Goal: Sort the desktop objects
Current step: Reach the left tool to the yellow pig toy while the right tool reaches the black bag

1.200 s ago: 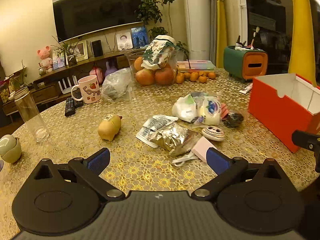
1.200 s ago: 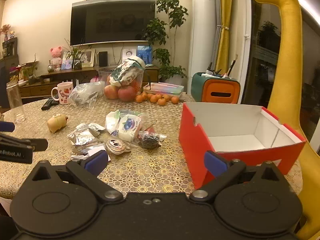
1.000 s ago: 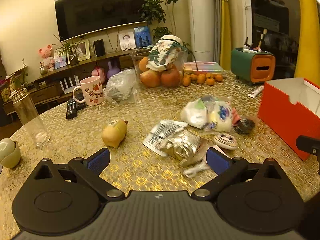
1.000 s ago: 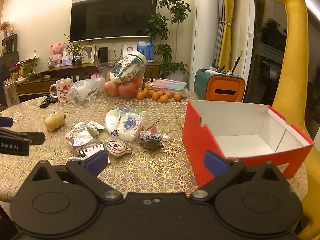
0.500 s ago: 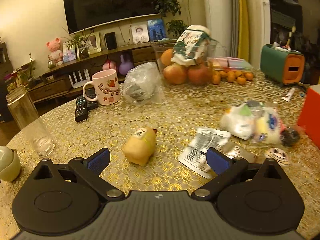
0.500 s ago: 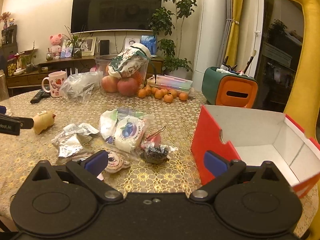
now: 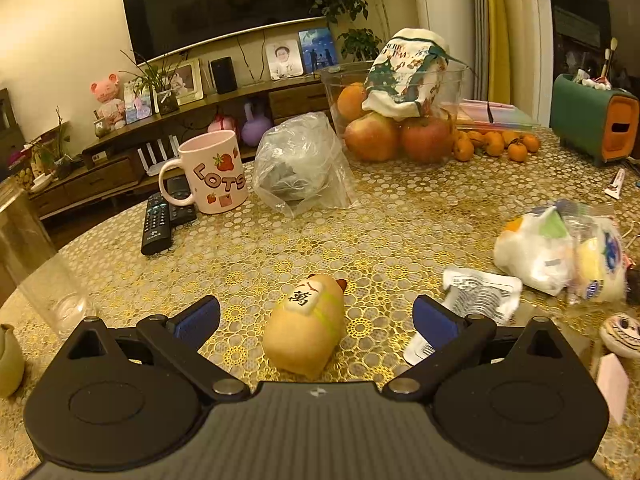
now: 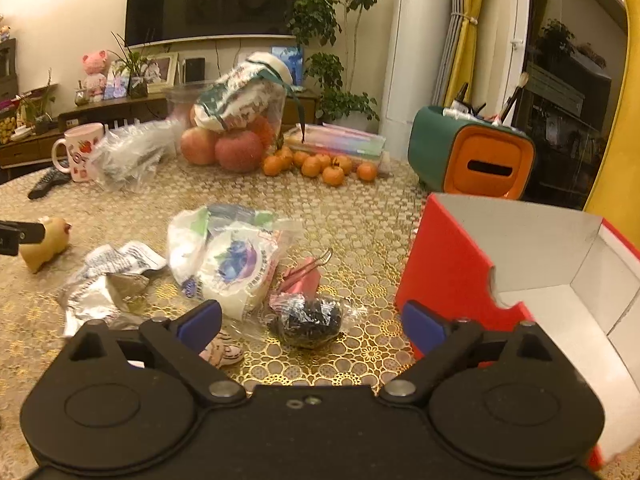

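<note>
A small yellow pig figurine [image 7: 306, 330] lies on the gold patterned table between the blue pads of my left gripper [image 7: 316, 318], which is open and not touching it. In the right wrist view my right gripper [image 8: 310, 322] has its jaws closing; a dark wrapped ball [image 8: 308, 320] sits between them, untouched. Just beyond lie a pink clip [image 8: 302, 276] and a bagged white roll [image 8: 234, 268]. The open red box [image 8: 452, 276] stands to the right. The pig [image 8: 44, 242] shows at far left there, beside the left gripper's fingertip.
Wrappers [image 7: 480, 294], a plastic bag of snacks [image 7: 560, 248], a round painted disc [image 7: 622, 336] and a pink card [image 7: 610, 378] lie right of the pig. Farther back stand a mug [image 7: 210, 176], remotes [image 7: 160, 220], a clear bag [image 7: 300, 164], a fruit bowl [image 7: 400, 120], tangerines [image 8: 320, 164] and a green-orange holder [image 8: 476, 156]. A glass jar [image 7: 36, 264] stands left.
Both grippers have come forward and down toward the table. The left one swung left until the pig lay between its fingers. The right one closed in on the dark ball, its jaws narrowing slightly.
</note>
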`<state>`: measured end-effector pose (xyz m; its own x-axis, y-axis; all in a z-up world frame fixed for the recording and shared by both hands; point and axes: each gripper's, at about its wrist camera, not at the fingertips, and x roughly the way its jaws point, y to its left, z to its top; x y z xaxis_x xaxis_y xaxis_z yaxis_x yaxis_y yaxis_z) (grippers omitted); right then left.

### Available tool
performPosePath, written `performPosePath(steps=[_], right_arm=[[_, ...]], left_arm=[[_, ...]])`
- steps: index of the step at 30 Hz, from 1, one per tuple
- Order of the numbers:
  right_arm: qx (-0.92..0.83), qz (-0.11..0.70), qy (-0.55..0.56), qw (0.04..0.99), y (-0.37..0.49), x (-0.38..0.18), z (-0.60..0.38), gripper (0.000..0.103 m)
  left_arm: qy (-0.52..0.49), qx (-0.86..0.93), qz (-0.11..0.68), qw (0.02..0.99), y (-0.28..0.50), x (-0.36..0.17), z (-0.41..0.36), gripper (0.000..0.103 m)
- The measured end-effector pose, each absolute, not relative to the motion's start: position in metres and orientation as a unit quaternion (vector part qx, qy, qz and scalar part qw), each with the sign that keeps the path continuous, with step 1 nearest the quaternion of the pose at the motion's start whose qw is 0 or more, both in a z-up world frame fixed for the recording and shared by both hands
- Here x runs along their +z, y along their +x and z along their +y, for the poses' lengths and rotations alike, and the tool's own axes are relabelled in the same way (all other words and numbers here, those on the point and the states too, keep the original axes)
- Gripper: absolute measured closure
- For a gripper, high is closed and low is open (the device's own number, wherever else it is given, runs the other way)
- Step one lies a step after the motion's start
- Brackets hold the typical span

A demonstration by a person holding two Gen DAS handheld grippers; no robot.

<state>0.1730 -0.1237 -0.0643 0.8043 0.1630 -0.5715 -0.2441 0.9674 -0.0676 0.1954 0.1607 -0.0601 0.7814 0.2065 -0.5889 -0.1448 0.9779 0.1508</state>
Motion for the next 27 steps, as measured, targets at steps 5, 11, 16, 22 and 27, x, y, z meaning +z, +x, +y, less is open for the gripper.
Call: performPosePath(steps=[5,11,16,22,27], right_arm=[[0.093,0.305,-0.066,0.945,0.183,-0.076,-0.123,0.012],[0.089,0.314,-0.055,0.944,0.193,-0.083,-0.121,0.017],[0.091,0.325,-0.058,0.940,0.201,-0.091,-0.117,0.022],[0.088,0.332,-0.051,0.938,0.206,-0.097,-0.119,0.030],[0.089,0.340,-0.051,0.935,0.209,-0.101,-0.120,0.042]], left_arm=[[0.047,0.101,0.327,0.939,0.210,-0.071,0.170,0.000],[0.037,0.096,0.337,0.936,0.224,-0.081,0.178,0.001],[0.028,0.090,0.342,0.935,0.229,-0.085,0.181,0.011],[0.021,0.081,0.348,0.934,0.232,-0.088,0.183,0.033],[0.022,0.082,0.351,0.933,0.233,-0.089,0.181,0.048]])
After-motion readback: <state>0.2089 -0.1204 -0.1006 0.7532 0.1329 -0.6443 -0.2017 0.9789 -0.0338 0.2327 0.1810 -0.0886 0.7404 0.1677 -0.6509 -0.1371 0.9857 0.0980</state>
